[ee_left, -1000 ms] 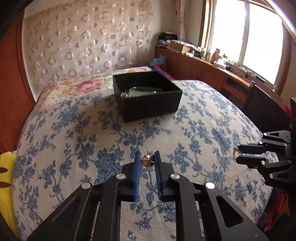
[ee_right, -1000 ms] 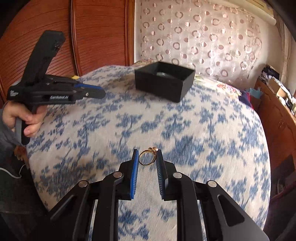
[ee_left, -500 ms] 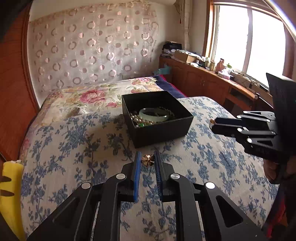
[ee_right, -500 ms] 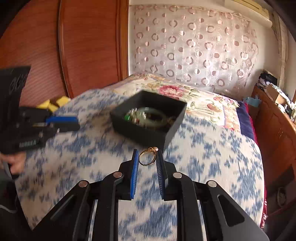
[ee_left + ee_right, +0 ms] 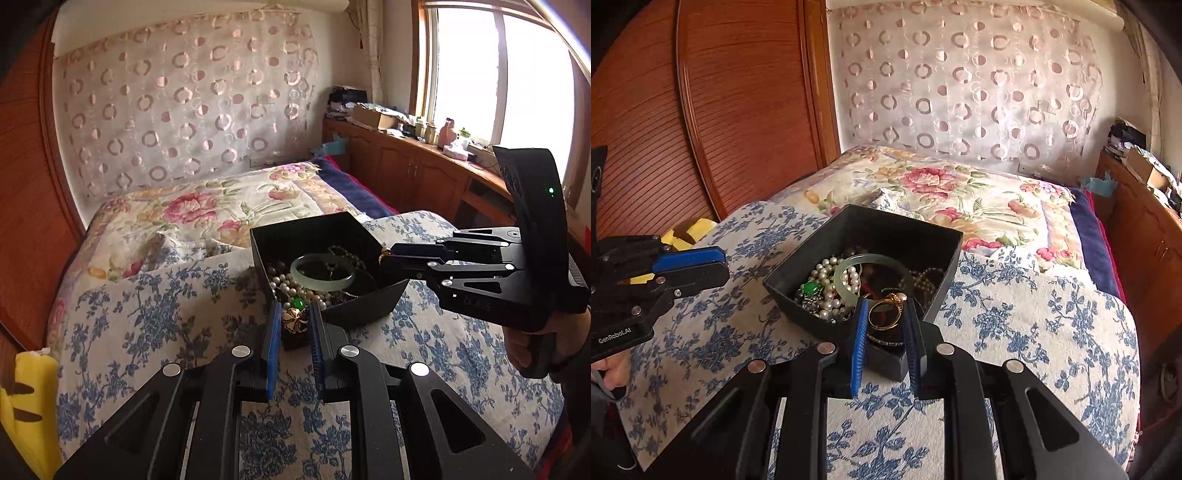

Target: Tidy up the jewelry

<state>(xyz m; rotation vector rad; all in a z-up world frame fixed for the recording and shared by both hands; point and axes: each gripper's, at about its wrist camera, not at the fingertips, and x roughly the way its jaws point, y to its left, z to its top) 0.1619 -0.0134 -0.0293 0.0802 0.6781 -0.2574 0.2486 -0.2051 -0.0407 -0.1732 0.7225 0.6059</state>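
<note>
Blue-flowered cloth covers the bed (image 5: pixel 155 332), and on it sits a black box (image 5: pixel 925 236) already holding a pale green bangle (image 5: pixel 849 264), pearls (image 5: pixel 827 273) and dark beads. Judging by that, most pieces are stowed; two are left to drop in. The right gripper (image 5: pixel 884 317), at the box's near corner, has its jaws pinching a gold ring (image 5: pixel 886 314). The left gripper (image 5: pixel 294 323), at the box's near edge, has its jaws pinching a small gold flower piece (image 5: pixel 294 320). Only the left view shows the window and the flower piece; only the right view shows the ring as an open hoop.
</note>
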